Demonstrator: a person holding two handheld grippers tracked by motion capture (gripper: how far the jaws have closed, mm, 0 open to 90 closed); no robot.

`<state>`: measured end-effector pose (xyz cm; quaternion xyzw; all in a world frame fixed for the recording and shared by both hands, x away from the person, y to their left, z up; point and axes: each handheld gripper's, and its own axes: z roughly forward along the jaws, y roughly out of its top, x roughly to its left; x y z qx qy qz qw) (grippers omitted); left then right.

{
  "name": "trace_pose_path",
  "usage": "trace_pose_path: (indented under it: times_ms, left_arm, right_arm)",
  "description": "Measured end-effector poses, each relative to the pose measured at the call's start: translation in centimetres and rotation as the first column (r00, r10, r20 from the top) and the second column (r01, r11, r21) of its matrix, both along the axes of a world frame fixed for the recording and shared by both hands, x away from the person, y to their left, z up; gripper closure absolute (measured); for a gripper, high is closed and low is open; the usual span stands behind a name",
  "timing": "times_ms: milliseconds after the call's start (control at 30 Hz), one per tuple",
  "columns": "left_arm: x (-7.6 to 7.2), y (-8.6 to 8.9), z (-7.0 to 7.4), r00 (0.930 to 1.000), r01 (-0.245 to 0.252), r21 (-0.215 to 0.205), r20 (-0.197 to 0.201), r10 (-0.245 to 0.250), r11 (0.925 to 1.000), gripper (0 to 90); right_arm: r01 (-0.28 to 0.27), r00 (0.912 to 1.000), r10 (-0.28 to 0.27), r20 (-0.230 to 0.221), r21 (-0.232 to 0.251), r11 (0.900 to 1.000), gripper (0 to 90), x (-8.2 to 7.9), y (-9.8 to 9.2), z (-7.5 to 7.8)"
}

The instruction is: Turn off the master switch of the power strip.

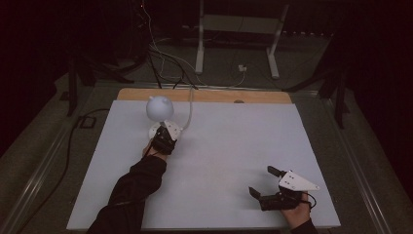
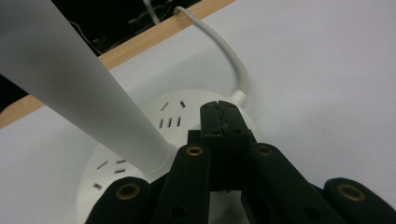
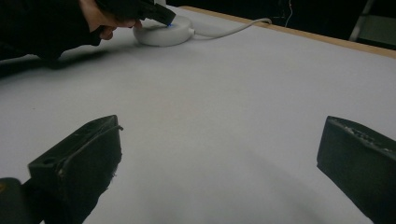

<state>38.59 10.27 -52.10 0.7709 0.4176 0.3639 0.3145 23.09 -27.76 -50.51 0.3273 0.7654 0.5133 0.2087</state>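
Observation:
A white desk lamp stands at the table's back left, with a round head (image 1: 159, 107), a tapering stem (image 2: 70, 79) and a flat round base (image 2: 154, 109) with slots. My left gripper (image 1: 164, 131) is shut, its joined tips (image 2: 219, 116) resting on top of the base beside the stem. A small blue light (image 3: 170, 24) glows on the base (image 3: 163, 33) under those tips. My right gripper (image 1: 261, 180) lies near the front right of the table, open wide, with nothing between its fingers (image 3: 84, 156).
A white cable (image 2: 224, 51) runs from the lamp base over the table's wooden back edge (image 1: 204, 95). The white tabletop (image 1: 229, 141) spreads between the two grippers. Beyond the table stand a white frame (image 1: 238, 29), loose cables and dark floor.

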Motion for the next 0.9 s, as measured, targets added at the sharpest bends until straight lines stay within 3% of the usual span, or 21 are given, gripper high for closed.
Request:
trace_pose_path:
  times_ms: [167, 267, 533, 900]
  left_arm:
    - [0.0, 0.0, 0.0, 1.0, 0.008, 0.011, 0.0, -0.008, 0.9999, 90.0]
    - [0.1, 0.0, 0.0, 0.9996, 0.007, 0.009, -0.029, -0.007, 0.9999, 90.0]
    - [0.4, -0.1, 0.4, 0.9982, 0.016, 0.021, -0.059, -0.015, 0.9997, 90.0]
    - [1.0, -0.3, 1.0, 0.992, 0.063, 0.092, -0.115, -0.052, 0.9938, 90.0]
  right_arm:
    - [-0.001, 1.0, 0.001, 0.0, 0.0, 1.0, 0.0, 0.0, 0.0, 0.0]
    - [-0.002, 1.0, 0.002, -0.003, -0.003, 1.0, 0.0, 0.0, 0.1, 0.0]
    - [-0.004, 1.0, 0.004, -0.003, -0.003, 1.0, 0.0, 0.0, 0.1, 0.0]
    - [-0.008, 1.0, 0.008, -0.005, -0.005, 1.0, 0.0, 0.0, 0.3, -0.1]
